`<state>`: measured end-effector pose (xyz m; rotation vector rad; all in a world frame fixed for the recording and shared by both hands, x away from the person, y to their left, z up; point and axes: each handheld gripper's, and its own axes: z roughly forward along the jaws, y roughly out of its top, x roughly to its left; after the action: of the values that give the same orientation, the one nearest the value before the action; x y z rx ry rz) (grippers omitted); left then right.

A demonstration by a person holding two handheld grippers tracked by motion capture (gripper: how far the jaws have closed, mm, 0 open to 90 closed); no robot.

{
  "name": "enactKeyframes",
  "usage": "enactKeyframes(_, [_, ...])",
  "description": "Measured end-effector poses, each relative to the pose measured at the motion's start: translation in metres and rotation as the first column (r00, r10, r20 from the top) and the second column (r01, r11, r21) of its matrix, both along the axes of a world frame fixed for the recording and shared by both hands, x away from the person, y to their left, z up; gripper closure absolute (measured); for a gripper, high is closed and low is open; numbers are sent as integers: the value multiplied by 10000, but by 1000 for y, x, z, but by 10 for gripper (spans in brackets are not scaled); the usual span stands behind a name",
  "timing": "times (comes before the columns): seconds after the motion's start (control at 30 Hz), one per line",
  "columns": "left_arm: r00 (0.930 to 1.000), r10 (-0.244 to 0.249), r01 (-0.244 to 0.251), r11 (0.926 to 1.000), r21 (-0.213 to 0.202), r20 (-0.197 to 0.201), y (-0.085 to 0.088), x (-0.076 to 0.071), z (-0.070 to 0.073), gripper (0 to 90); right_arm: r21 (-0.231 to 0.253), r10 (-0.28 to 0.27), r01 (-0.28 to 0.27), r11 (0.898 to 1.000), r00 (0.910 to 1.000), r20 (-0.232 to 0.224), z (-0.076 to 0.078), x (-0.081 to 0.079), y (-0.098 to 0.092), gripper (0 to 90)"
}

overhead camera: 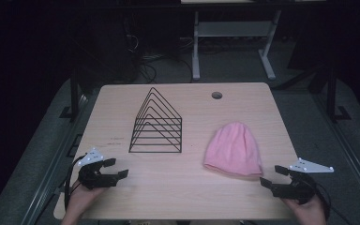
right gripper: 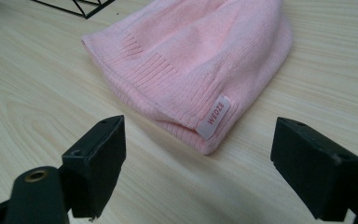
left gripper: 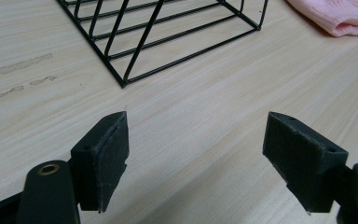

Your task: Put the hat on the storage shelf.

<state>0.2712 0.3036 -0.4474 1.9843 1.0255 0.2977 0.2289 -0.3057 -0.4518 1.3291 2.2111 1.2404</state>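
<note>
Both my grippers, left gripper [overhead camera: 117, 168] and right gripper [overhead camera: 272, 176], have jaws spread wide, grasping nothing. Just ahead of the right fingers [right gripper: 100, 158] lies the pink knitted beanie [right gripper: 200, 60], flat on the wooden table [overhead camera: 178, 187]. Beyond the left fingers [left gripper: 107, 156] stands the black wire rack [left gripper: 168, 32].

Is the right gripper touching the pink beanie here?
Apart. In the right gripper view, bare table shows between the open right gripper and the pink beanie.

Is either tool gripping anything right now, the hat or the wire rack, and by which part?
Nothing is held. The left tool and right tool both stand open over bare table, short of the pink hat and the wire rack.
</note>
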Motion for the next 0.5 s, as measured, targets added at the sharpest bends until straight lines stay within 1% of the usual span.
enactKeyframes(0.07, [10000,18,-17,10000,98,-58,0,1,-1,223,-4,52,-52,10000,10000,-15,0,1,1,173])
enactKeyframes(0.1, [10000,18,-17,10000,98,-58,0,1,-1,223,-4,52,-52,10000,10000,-15,0,1,1,173])
enactKeyframes(0.13, [9999,30,-28,9999,118,-96,1,2,-2,223,-8,215,-215,9998,9997,-81,-1,2,1,182])
enactKeyframes(0.17, [10000,52,-52,10000,62,-83,1,2,-2,223,-8,215,-215,9998,9997,-81,-1,2,1,182])
enactKeyframes(0.27, [9999,68,-67,9999,129,-92,2,2,-2,223,21,305,-305,9995,9995,-25,0,3,2,182])
enactKeyframes(0.4, [9999,105,-105,9998,151,-26,1,1,-1,223,118,411,-410,9991,9991,-76,5,5,5,180])
enactKeyframes(0.47, [10000,80,-81,9999,116,24,1,0,0,223,79,693,-693,9976,9976,-25,9,9,6,182])
enactKeyframes(0.5, [10000,76,-76,10000,50,26,0,0,0,223,73,711,-711,9974,9975,-11,11,12,6,182])
